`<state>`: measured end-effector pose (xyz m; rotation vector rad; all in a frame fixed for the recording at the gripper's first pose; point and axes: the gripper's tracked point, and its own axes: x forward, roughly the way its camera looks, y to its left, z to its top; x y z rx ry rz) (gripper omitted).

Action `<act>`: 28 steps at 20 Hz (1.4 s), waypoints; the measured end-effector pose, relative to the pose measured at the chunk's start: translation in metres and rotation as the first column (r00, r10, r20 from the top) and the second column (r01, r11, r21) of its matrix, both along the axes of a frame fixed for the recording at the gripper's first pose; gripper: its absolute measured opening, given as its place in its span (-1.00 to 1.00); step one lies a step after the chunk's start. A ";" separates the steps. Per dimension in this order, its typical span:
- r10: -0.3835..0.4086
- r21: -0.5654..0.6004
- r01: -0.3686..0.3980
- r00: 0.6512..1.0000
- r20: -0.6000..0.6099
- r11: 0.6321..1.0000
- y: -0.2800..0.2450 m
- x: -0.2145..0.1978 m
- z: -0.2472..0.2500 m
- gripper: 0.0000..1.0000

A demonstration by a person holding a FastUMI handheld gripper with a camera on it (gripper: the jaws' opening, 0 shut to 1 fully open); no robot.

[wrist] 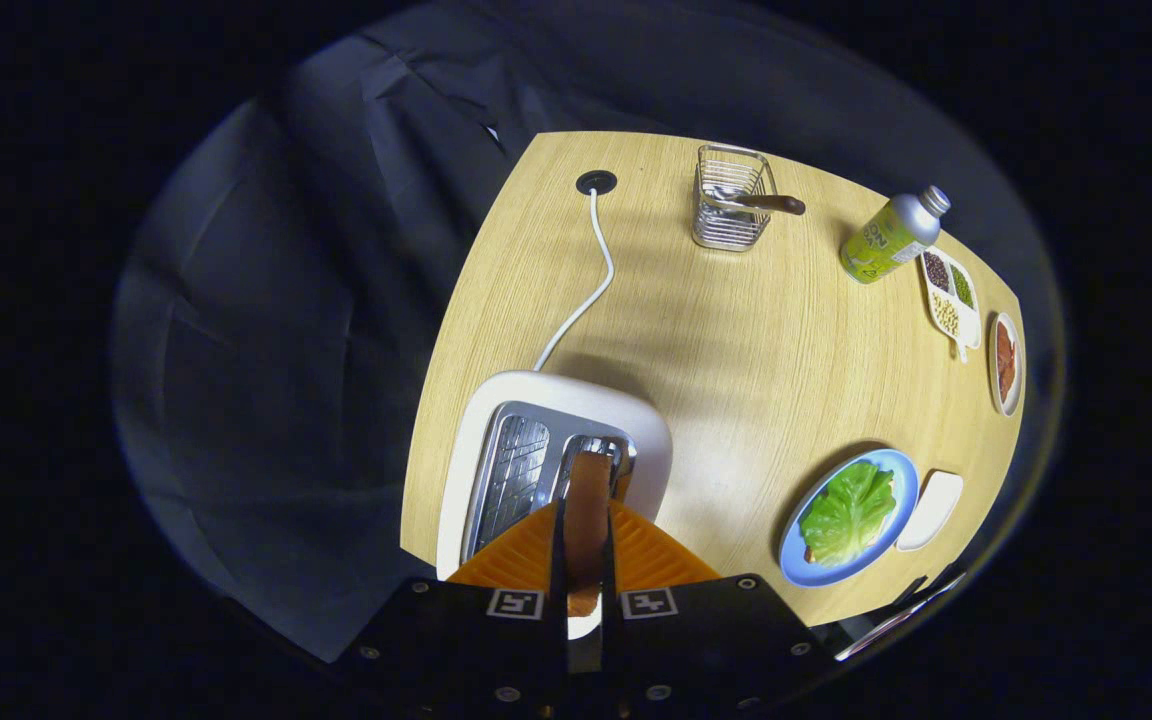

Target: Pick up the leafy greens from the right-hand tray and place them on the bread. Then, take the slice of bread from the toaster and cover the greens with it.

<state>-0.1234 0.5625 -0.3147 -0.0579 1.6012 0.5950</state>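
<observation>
My gripper (586,520) hangs right above the white toaster (636,420), shut on the edge of a brown-crusted bread slice (588,500) that stands upright between the fingers, over the toaster's right slot. Off to the right, a blue plate (898,480) carries the leafy greens (848,512), spread flat over another slice whose crust peeks out at the near edge. A small white tray (931,510) sits just right of the plate.
The toaster's white cord (586,290) runs back to a grommet in the wooden table. A wire basket (731,200) with a utensil, a green bottle (888,240) and two small dishes (951,295) line the far and right edges.
</observation>
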 end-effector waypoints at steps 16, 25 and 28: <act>-0.127 0.386 0.109 0.992 0.022 0.916 -0.041 0.021 0.095 -0.80; -0.229 0.471 0.192 0.973 0.022 0.861 -0.128 0.043 0.095 -0.80; -0.246 0.480 0.209 0.969 0.014 0.852 -0.151 0.045 0.083 -0.80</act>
